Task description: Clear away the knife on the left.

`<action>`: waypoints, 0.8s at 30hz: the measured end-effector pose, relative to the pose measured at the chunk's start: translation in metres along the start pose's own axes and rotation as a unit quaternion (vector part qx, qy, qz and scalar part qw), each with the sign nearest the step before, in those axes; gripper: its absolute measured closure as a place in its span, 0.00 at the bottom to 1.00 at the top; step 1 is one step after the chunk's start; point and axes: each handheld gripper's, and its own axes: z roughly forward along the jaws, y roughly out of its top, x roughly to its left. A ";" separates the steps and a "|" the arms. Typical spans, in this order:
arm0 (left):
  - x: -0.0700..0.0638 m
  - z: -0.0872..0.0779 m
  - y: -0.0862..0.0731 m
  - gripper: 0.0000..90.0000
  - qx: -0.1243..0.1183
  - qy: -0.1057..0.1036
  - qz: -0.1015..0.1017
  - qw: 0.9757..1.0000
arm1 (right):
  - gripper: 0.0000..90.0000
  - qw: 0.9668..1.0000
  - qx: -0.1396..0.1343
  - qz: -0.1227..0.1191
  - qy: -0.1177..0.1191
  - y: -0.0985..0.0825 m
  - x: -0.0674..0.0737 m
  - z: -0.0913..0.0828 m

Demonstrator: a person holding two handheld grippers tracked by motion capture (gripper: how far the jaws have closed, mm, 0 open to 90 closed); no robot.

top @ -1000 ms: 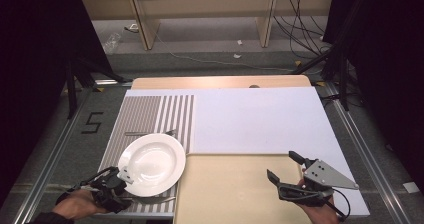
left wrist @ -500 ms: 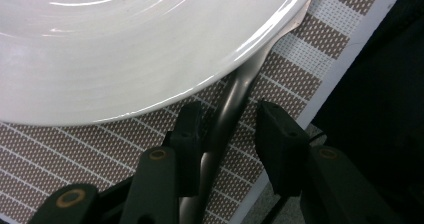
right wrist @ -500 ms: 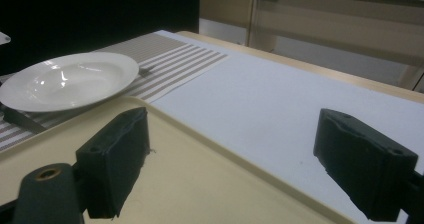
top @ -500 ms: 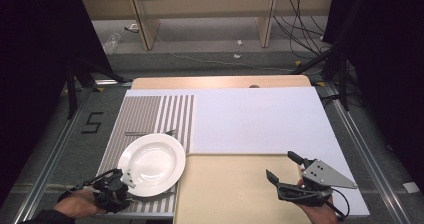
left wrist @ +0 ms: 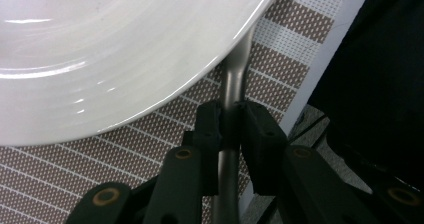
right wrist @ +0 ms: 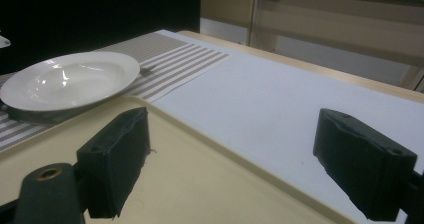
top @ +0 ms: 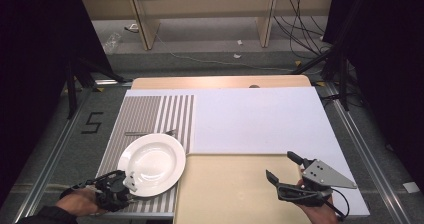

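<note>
A white plate (top: 152,164) rests on the striped placemat (top: 145,114) at the near left. My left gripper (top: 120,186) sits at the plate's near-left rim. In the left gripper view its jaws have just been closing, and the pads (left wrist: 210,121) now press on a slim silver utensil handle (left wrist: 235,79) that runs under the plate (left wrist: 100,44); the utensil's head is hidden. My right gripper (top: 281,165) hovers open over the beige tray (top: 225,194), with nothing between its jaws (right wrist: 232,134). The plate (right wrist: 70,79) lies far off to its left.
A fork (top: 150,132) lies on the placemat just behind the plate. A white mat (top: 260,119) covers the middle and right of the table. The table's near-left edge is close beside the left gripper.
The left gripper's jaws have drawn together at the plate's near rim. The plate and the right gripper have stayed where they were.
</note>
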 end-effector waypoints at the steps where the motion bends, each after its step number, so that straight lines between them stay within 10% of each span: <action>1: 0.000 0.000 0.001 0.86 0.003 0.002 0.004 1.000 | 0.18 1.000 0.001 0.000 0.000 0.000 0.000 0.000; 24: -0.001 -0.002 -0.003 0.88 -0.001 0.005 0.037 0.999 | 0.18 1.000 0.002 0.001 0.001 0.000 0.000 0.000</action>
